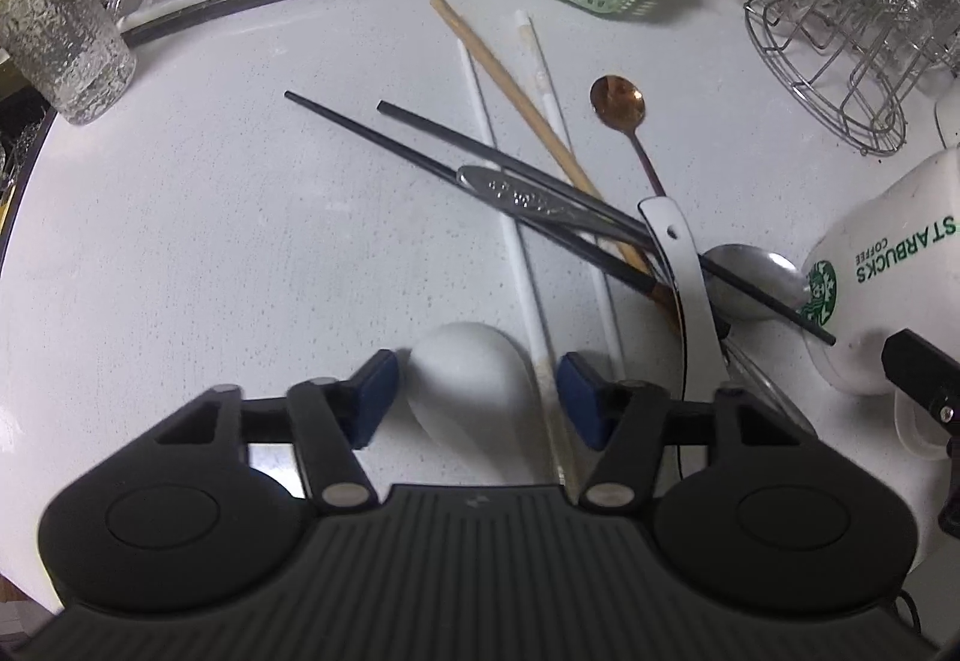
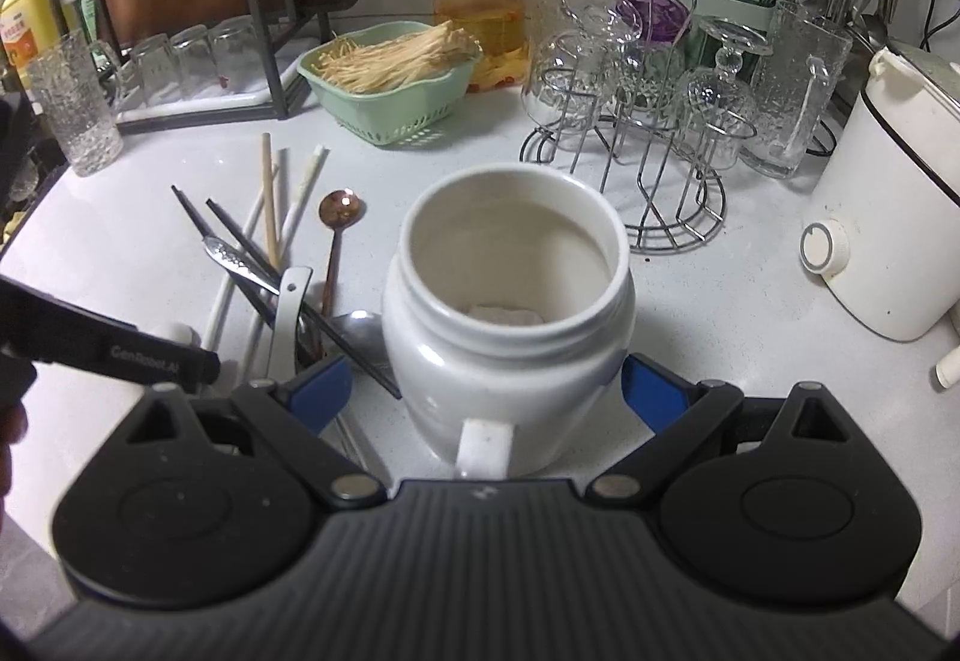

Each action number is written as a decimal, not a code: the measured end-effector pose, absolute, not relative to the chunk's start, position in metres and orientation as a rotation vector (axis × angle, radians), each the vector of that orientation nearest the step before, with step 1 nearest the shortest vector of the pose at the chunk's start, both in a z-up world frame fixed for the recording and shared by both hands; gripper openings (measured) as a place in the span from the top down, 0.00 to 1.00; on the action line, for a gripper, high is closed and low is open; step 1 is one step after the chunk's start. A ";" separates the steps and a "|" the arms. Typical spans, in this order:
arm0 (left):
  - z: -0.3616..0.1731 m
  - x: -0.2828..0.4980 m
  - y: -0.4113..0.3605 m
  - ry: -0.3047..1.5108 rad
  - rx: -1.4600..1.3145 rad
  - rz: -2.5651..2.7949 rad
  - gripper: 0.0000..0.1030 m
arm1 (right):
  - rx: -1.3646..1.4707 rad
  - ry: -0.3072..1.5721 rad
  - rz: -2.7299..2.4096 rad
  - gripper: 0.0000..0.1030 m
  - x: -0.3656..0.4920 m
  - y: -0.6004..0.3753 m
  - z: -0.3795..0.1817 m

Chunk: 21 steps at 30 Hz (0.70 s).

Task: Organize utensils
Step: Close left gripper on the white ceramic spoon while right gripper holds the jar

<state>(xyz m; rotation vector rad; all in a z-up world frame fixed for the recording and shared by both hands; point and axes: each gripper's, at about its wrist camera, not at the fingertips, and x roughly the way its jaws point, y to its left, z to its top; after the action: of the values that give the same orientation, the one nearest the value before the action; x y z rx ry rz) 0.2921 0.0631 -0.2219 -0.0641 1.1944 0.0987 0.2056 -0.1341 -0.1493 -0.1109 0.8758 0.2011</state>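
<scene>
A loose pile of utensils lies on the white counter: black chopsticks (image 1: 372,132), a wooden chopstick (image 1: 510,78), white chopsticks (image 1: 516,253), a steel spoon (image 1: 756,277), a copper spoon (image 1: 618,102) and a white flat handle (image 1: 678,253). My left gripper (image 1: 478,397) points down over the pile's near end. It is open, with a white ceramic spoon's bowl (image 1: 468,379) and one white chopstick between its blue pads. My right gripper (image 2: 487,385) is shut on a white Starbucks mug (image 2: 510,373), whose mouth and handle face the right wrist camera.
A green basket (image 2: 390,114) of thin sticks sits behind the pile. A wire rack (image 2: 660,217) of glasses stands at the back right, with a white cooker (image 2: 888,217) beyond it. A tall glass (image 1: 60,42) stands by the counter's left edge.
</scene>
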 end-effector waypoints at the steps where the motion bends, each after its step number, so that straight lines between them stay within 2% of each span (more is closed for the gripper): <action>1: -0.221 0.294 0.064 1.194 -0.064 0.092 0.51 | -0.112 0.874 0.203 0.05 0.206 -0.134 -0.149; 17: -0.215 0.289 0.089 1.173 -0.193 0.052 0.52 | -0.107 0.870 0.241 0.05 0.210 -0.138 -0.150; 21: -0.212 0.287 0.092 1.151 -0.212 0.051 0.52 | -0.143 0.868 0.234 0.13 0.212 -0.137 -0.152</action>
<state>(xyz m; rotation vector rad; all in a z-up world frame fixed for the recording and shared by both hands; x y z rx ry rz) 0.2867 0.0923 -0.2115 -0.2122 1.1510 0.0515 0.2116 -0.1373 -0.1523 -0.1428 0.8681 0.2345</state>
